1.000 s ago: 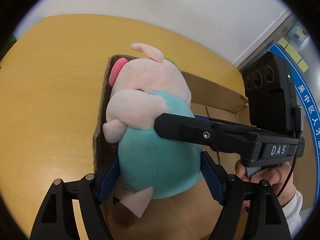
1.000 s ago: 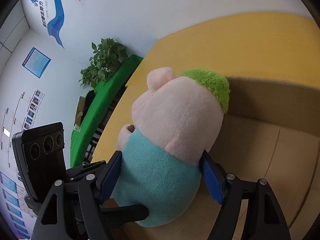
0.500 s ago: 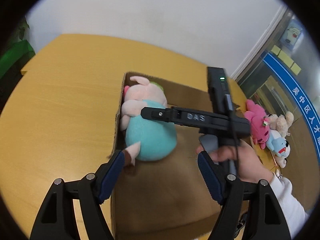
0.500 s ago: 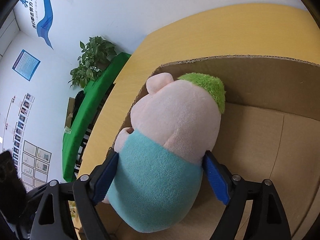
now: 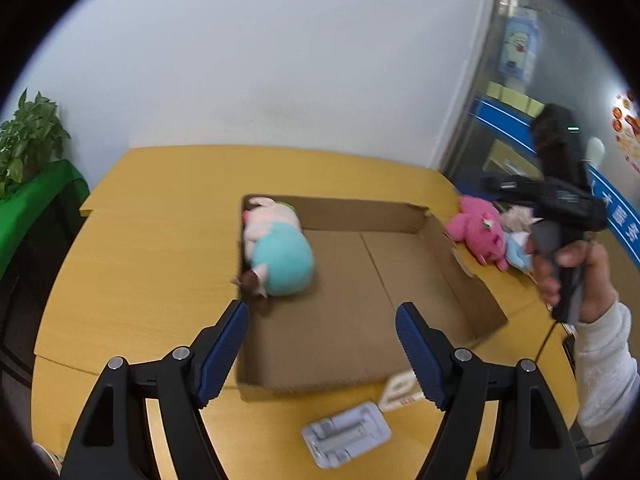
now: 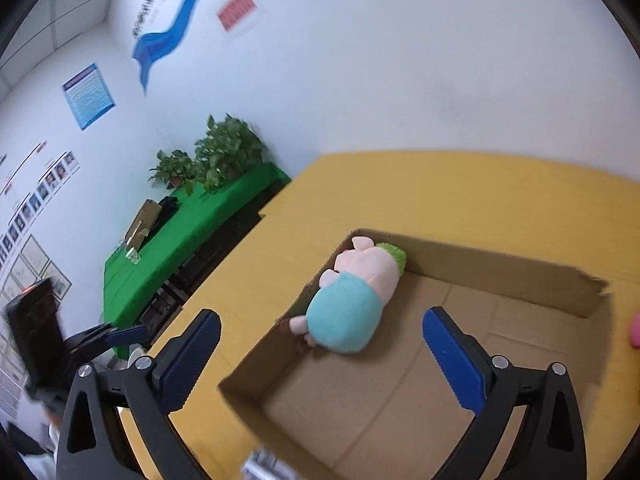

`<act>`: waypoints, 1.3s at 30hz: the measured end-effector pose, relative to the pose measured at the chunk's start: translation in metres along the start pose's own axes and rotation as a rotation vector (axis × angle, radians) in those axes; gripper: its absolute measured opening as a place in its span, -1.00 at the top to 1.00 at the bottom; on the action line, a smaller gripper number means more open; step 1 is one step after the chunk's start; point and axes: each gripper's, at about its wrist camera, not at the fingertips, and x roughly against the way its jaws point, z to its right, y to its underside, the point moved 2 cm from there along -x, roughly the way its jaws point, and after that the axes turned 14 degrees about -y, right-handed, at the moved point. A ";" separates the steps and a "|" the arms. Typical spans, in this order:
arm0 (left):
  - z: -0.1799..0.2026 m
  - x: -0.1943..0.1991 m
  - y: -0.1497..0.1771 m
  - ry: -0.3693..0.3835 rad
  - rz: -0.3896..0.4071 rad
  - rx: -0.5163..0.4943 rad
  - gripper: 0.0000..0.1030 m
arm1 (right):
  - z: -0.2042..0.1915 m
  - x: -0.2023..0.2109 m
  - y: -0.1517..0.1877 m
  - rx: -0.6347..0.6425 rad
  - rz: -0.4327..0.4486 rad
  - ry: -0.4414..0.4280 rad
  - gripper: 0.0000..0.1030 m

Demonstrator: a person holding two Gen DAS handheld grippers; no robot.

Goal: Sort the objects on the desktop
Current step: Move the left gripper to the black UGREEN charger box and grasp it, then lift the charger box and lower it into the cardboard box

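Observation:
A pink pig plush in a teal shirt (image 5: pixel 280 250) lies in the far left corner of an open cardboard box (image 5: pixel 360 208) on the yellow table; it also shows in the right wrist view (image 6: pixel 352 300), inside the same box (image 6: pixel 500 272). My left gripper (image 5: pixel 322 354) is open and empty, held back above the box's near edge. My right gripper (image 6: pixel 322 358) is open and empty, raised above the box; it appears at the right of the left wrist view, its fingers not visible there.
A pink plush (image 5: pixel 478 234) and other soft toys (image 5: pixel 516 240) lie on the table right of the box. A grey plastic piece (image 5: pixel 346 434) and a small packet (image 5: pixel 402 390) lie in front of the box. A green-covered table with plants (image 6: pixel 192 220) stands at the left.
Both grippers let go of the pig plush and pulled back and up from the box. The plush now lies in the box's corner.

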 end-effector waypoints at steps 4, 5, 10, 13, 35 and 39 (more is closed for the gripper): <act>0.016 0.011 0.037 0.042 -0.044 -0.027 -0.48 | -0.044 0.092 0.052 0.103 0.045 0.060 -0.99; 0.022 0.010 0.049 0.053 -0.066 -0.031 -0.48 | -0.048 0.113 0.070 0.116 0.044 0.080 -0.99; 0.055 0.006 0.101 0.127 -0.181 -0.054 -0.48 | -0.052 0.178 0.182 0.097 -0.055 0.165 -0.99; 0.081 0.006 0.132 0.229 -0.245 -0.062 -0.48 | -0.040 0.182 0.262 -0.004 -0.172 0.143 -0.99; 0.191 -0.046 0.238 0.571 -0.612 -0.130 -0.18 | -0.067 0.105 0.426 -0.027 -0.355 0.090 -0.86; 0.169 -0.046 0.236 0.537 -0.601 -0.094 -0.18 | -0.074 0.092 0.407 0.052 -0.307 0.095 -0.84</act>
